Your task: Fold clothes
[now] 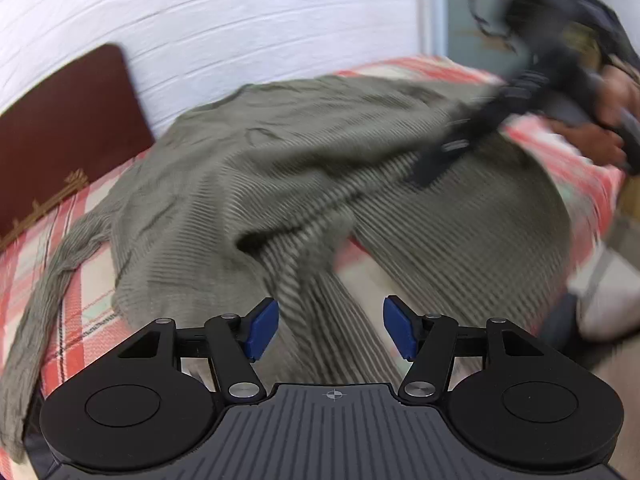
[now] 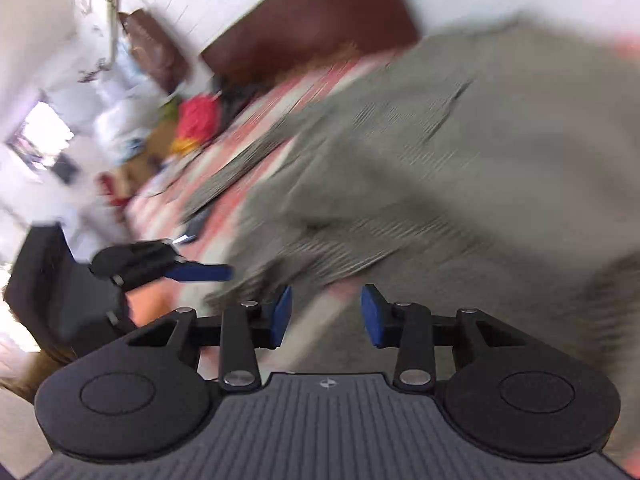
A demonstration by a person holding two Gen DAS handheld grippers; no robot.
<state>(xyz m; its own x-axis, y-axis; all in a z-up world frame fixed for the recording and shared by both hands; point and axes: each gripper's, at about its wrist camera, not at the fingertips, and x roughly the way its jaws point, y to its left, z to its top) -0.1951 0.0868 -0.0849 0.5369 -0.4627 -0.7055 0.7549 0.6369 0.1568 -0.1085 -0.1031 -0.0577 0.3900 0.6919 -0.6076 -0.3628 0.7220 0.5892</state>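
A grey-green ribbed knit sweater (image 1: 280, 168) lay spread and rumpled across a bed covered with a red-and-white plaid sheet (image 1: 80, 280). Bare sheet showed along the bed's near left side and in a wedge between two folds of the knit just ahead of the left gripper (image 1: 331, 328). One sleeve (image 1: 44, 300) trailed down over the left edge of the bed. At the far side a dark brown headboard (image 1: 68, 120) stood against a white panelled wall (image 1: 240, 32), closing off that end.

The left gripper hung released, its blue pads (image 1: 262, 328) apart, with a ridge of the sweater running up between them but not pinched. The right gripper (image 2: 326, 316) was likewise spread wide, its pads (image 2: 282, 316) clear of the cloth, with the sweater's lower edge just ahead and to its right. In the left wrist view the right gripper appeared, blurred, over the sweater's far right part, held by a hand (image 1: 600, 120).

Beyond the bed's far side lay a blurred heap of household clutter (image 2: 160, 128), including something red (image 2: 198, 114); no container could be made out there.
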